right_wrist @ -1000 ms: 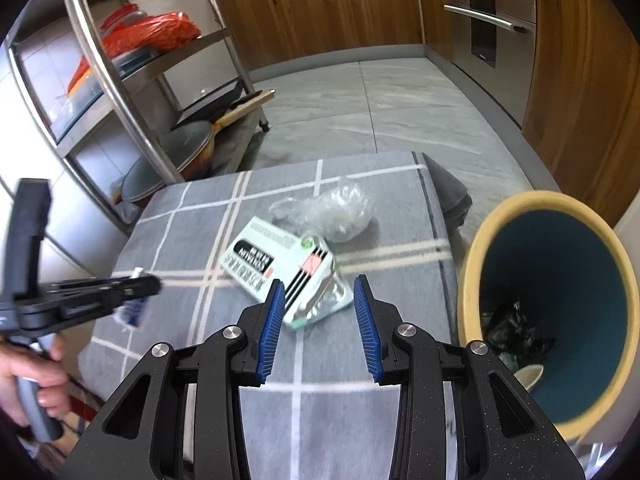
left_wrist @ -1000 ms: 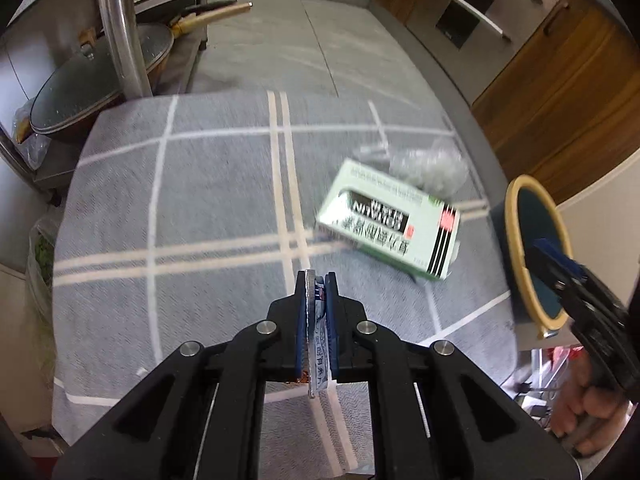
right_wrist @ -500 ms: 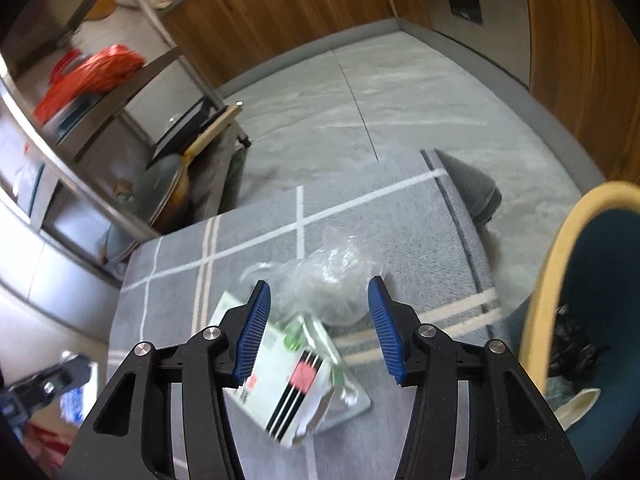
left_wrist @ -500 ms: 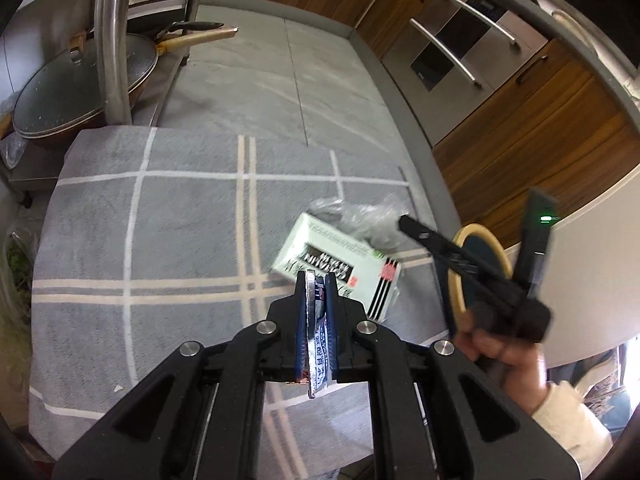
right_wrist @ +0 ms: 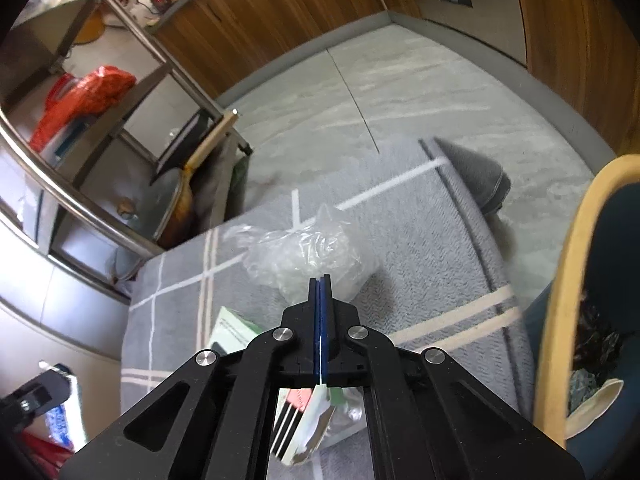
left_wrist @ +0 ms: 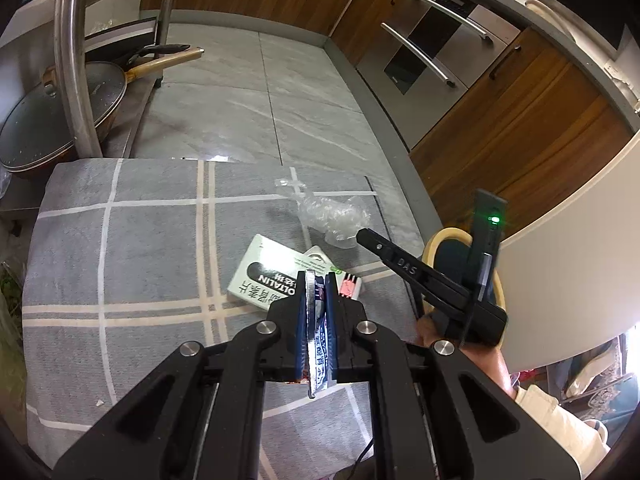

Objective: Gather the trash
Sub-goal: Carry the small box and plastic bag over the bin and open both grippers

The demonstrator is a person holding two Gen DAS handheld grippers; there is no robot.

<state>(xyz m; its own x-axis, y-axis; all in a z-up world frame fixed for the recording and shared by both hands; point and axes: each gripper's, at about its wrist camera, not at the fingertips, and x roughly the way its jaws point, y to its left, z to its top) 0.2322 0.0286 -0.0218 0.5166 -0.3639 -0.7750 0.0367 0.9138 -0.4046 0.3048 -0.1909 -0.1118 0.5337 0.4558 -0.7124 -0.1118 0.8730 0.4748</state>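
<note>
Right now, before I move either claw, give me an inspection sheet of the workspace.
Surface: grey checked mat on a tiled floor.
Job's things: green-white carton and clear plastic bag lie on the mat; yellow-rimmed bin beside it already holds rubbish.
Clutter: lidded pan and red bag on a metal rack.
Grippers: left claw shut on a blue-white wrapper; right claw shut at the bag's near edge, cannot tell whether film is pinched.
Cables: thin black cable on the right claw's body.
Surroundings: wooden cabinets, oven.
</note>
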